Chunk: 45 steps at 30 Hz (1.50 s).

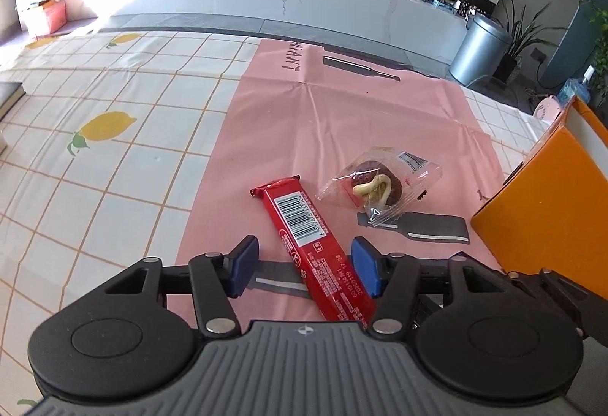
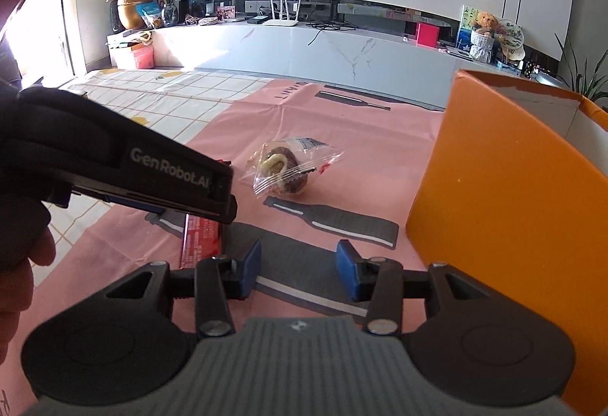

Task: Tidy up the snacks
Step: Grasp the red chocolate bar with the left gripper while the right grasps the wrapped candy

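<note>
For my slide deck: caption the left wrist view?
Open left hand-held gripper straddles a red snack bar on the pink mat, a wrapped cake beyond.

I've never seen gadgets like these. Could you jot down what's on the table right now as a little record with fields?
Surface: pink mat over a lemon-print tablecloth
Snack one: red wrapped bar, lying flat on the mat
Snack two: chocolate pastry in a clear wrapper, beside the bar, apart from it
Container: orange box, open at the top, at the mat's right
Left gripper: open, straddling the bar's near end, pads not pressing
Right gripper: open, nothing between its fingers
</note>
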Each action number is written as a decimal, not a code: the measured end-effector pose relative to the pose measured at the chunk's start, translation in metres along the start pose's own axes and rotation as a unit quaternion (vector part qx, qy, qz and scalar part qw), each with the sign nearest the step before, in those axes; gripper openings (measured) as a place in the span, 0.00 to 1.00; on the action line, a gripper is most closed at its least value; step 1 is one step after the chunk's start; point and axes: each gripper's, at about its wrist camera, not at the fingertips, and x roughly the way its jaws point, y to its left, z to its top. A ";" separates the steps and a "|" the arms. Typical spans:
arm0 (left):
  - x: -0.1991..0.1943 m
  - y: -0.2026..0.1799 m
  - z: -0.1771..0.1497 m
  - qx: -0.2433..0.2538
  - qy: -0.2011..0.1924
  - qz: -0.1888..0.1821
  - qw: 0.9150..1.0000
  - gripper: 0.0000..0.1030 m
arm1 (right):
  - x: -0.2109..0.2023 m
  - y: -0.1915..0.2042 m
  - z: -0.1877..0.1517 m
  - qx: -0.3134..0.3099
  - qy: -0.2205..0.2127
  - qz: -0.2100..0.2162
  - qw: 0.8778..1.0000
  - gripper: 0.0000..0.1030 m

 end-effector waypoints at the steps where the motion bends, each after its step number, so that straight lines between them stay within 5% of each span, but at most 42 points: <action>1: 0.001 -0.003 0.000 0.012 -0.001 0.006 1.000 0.57 | 0.000 0.000 0.000 -0.001 -0.001 -0.001 1.000 0.43; 5: -0.001 -0.002 -0.001 0.031 -0.001 0.001 1.000 0.39 | -0.001 -0.001 0.001 -0.007 -0.010 -0.003 1.000 0.43; 11: -0.009 0.017 -0.001 0.058 0.008 0.015 0.998 0.35 | -0.002 0.010 0.008 -0.062 -0.037 -0.009 0.997 0.56; 21: -0.014 0.041 0.005 0.059 0.031 0.026 0.997 0.40 | 0.017 0.028 0.033 -0.167 -0.080 -0.032 0.982 0.60; 29: -0.012 0.036 -0.002 0.051 0.027 0.032 0.998 0.45 | 0.036 0.018 0.038 -0.131 -0.055 -0.015 0.990 0.56; 45: -0.014 0.026 -0.007 0.061 0.025 0.029 0.997 0.30 | 0.028 0.018 0.032 -0.099 -0.036 0.007 0.994 0.40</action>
